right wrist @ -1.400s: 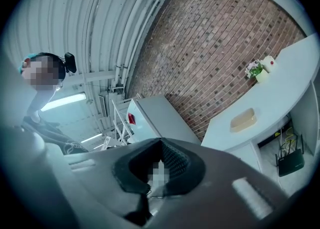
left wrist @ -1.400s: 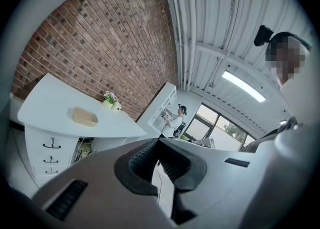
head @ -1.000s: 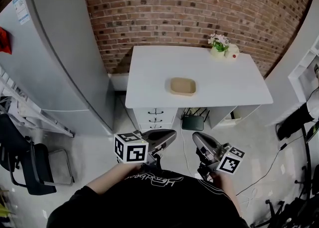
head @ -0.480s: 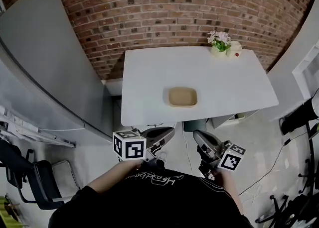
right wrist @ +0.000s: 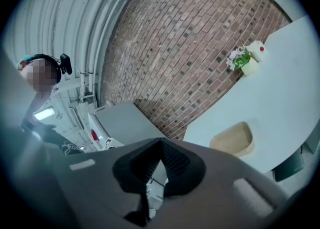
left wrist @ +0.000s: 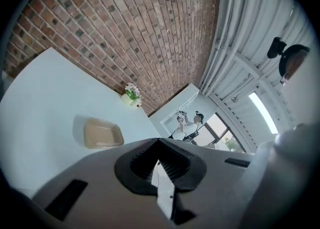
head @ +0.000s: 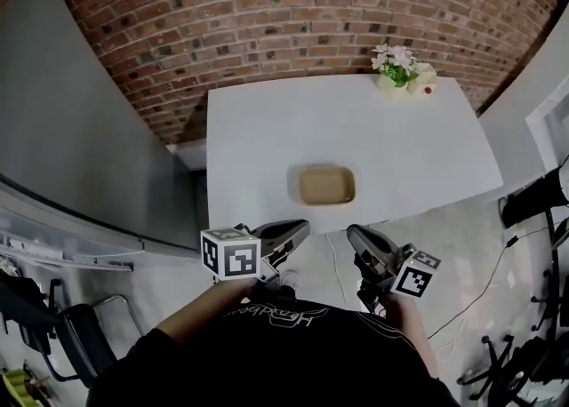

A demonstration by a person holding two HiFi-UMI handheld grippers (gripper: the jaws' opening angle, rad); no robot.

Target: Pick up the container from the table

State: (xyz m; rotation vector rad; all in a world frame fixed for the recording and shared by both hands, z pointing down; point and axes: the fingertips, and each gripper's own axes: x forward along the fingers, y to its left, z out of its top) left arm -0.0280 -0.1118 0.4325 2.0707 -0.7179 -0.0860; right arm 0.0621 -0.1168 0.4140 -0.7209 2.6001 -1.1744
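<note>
A shallow tan container (head: pixel 326 185) lies on the white table (head: pixel 258 130), near its front edge. Both grippers hang just short of that edge, over the floor. My left gripper (head: pixel 300 227) points at the table from the container's near left, jaws shut with nothing between them. My right gripper (head: pixel 352 233) sits at the container's near right, also shut and empty. The left gripper view has the container (left wrist: pixel 102 134) left of its closed jaws (left wrist: pixel 159 142). In the right gripper view the container (right wrist: pixel 234 140) lies right of the closed jaws (right wrist: pixel 160 142).
A small flower pot (head: pixel 397 69) and a white figurine stand at the table's far right corner. A brick wall (head: pixel 267 14) backs the table. A tall grey cabinet (head: pixel 80 147) stands left of it. A black chair (head: pixel 76 347) is at lower left.
The view has drawn closer to the table: the container and table edge now sit nearer to both grippers. The jaws stay shut.
</note>
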